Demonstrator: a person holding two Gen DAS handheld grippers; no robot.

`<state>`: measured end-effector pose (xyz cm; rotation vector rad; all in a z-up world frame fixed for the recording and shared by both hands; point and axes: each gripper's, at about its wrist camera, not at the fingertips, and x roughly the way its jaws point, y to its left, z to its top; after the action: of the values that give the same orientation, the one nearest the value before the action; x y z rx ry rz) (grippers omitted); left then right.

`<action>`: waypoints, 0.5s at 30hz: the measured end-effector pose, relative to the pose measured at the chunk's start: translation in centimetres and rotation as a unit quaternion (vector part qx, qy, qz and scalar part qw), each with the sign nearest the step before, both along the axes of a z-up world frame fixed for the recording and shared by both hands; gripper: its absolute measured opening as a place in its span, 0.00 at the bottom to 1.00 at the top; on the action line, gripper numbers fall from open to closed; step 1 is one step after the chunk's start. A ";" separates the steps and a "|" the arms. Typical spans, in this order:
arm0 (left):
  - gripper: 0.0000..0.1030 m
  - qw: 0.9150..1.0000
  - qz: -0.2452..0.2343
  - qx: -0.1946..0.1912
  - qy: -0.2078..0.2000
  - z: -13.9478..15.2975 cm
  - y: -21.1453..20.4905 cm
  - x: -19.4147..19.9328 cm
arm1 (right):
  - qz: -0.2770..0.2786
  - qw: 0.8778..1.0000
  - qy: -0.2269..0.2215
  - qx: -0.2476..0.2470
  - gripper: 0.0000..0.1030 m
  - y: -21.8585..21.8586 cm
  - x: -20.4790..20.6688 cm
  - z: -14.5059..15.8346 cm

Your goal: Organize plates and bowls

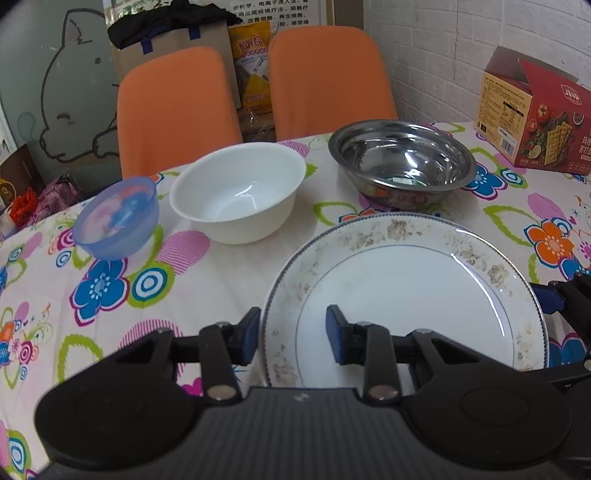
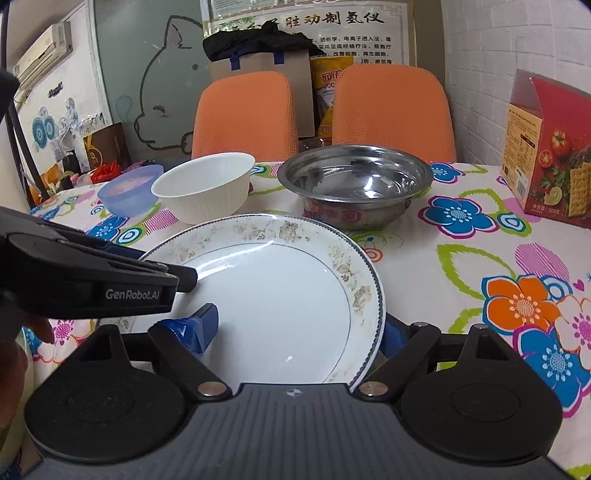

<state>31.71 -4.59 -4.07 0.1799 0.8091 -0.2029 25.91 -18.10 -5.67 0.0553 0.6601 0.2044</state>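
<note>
Reads "GenRobot.AI" on left gripper (image 2: 192,280); "508" on red cracker box (image 2: 546,155); Chinese characters on wall poster (image 2: 314,29).

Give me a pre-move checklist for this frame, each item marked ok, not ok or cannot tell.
1. Left gripper closed on the rim of the white floral-rimmed ceramic plate: ok.
2. Right gripper gripping the plate: not ok; its fingers straddle the rim without pressing.
3. Plate empty: ok.
4. Plate clear of the round stainless-steel bowl: cannot tell.
5. White ceramic bowl and translucent blue plastic bowl upright: ok.
</note>
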 end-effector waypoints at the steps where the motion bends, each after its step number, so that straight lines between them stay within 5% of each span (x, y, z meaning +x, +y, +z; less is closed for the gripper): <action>1: 0.29 1.000 0.000 -0.005 0.004 0.1 0.2 -0.2 | -0.004 1.000 0.001 0.000 0.73 0.1 -0.2 0.1; 7: 0.26 0.999 -0.001 -0.033 0.014 1.0 1.1 -1.6 | -0.015 0.999 -0.036 -0.010 0.74 0.9 -2.5 1.6; 15: 0.27 1.000 -0.017 -0.021 -0.006 0.9 0.8 -2.3 | -0.019 1.000 -0.003 0.018 0.73 -0.1 -1.9 0.5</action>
<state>29.37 -3.76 -3.19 0.1560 0.7891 -0.2508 23.98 -18.18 -5.19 0.1011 0.6487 0.1788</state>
